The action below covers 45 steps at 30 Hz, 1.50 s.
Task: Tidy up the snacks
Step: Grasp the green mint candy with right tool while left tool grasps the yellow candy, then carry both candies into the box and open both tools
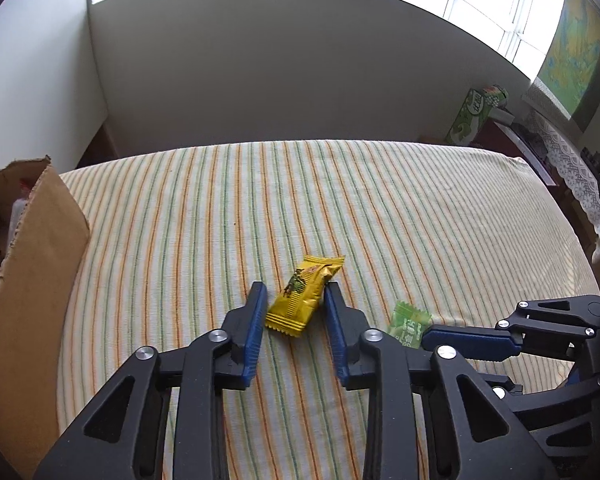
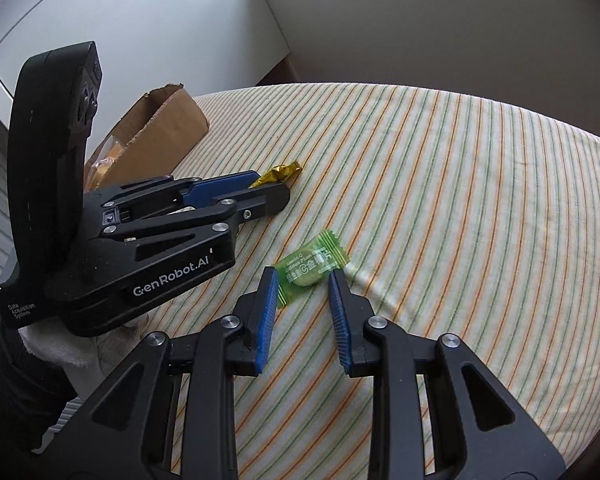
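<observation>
A yellow snack packet (image 1: 302,295) lies on the striped tablecloth between the two blue-padded fingers of my left gripper (image 1: 296,290), which is open around it; the right pad looks close to or touching its edge. A green candy packet (image 2: 311,269) lies between the fingertips of my right gripper (image 2: 304,275), which is also open. In the left wrist view the green packet (image 1: 409,322) lies to the right, with the right gripper's finger (image 1: 468,340) beside it. In the right wrist view the left gripper (image 2: 276,188) hides most of the yellow packet (image 2: 280,172).
An open cardboard box (image 1: 28,264) with snacks inside stands at the table's left edge; it also shows in the right wrist view (image 2: 160,128). The striped tablecloth (image 1: 340,200) covers the table. A green carton (image 1: 470,116) and clutter stand beyond the far right edge.
</observation>
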{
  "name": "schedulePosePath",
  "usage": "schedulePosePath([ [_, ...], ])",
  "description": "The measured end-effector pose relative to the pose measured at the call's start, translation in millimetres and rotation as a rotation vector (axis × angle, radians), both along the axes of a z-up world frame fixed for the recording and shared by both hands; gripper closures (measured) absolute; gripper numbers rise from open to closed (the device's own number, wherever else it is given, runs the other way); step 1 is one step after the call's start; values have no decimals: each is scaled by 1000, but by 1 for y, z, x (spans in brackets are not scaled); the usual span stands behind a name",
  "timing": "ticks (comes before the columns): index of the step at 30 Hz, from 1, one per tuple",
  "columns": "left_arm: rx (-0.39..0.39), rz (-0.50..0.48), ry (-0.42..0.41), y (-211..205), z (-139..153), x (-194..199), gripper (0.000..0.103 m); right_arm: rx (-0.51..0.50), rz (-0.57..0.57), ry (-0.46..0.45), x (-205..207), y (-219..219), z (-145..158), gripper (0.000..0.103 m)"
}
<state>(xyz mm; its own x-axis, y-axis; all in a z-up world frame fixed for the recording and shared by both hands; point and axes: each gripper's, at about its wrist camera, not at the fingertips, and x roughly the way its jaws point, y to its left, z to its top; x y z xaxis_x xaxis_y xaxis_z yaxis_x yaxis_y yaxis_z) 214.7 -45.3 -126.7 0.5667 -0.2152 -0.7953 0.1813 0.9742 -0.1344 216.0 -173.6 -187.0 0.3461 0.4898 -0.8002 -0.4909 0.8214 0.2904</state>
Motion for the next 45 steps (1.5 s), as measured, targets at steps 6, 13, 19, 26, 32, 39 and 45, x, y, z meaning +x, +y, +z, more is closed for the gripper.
schedulePosePath([
  [6, -81, 42, 18, 18, -2, 3, 95, -72, 19, -43, -4, 26, 2, 45],
  [13, -137, 50, 27, 31, -2, 0, 97, -263, 33, -169, -11, 41, 0, 78],
  [19, -141, 63, 15, 32, -2, -2, 97, -215, 15, -139, -6, 26, 3, 82],
  [26, -157, 86, -19, 38, 9, -20, 98, -150, 0, -139, -15, 13, 14, 82],
  [32, -173, 102, -61, 48, 24, -36, 98, -115, -2, -174, -25, 16, 37, 82],
  [39, -209, 138, -146, 75, 56, -72, 98, -42, 52, -252, -39, 41, 83, 82],
  [45, -213, 224, -188, 122, 72, -107, 98, -8, 128, -308, -38, 85, 110, 82],
])
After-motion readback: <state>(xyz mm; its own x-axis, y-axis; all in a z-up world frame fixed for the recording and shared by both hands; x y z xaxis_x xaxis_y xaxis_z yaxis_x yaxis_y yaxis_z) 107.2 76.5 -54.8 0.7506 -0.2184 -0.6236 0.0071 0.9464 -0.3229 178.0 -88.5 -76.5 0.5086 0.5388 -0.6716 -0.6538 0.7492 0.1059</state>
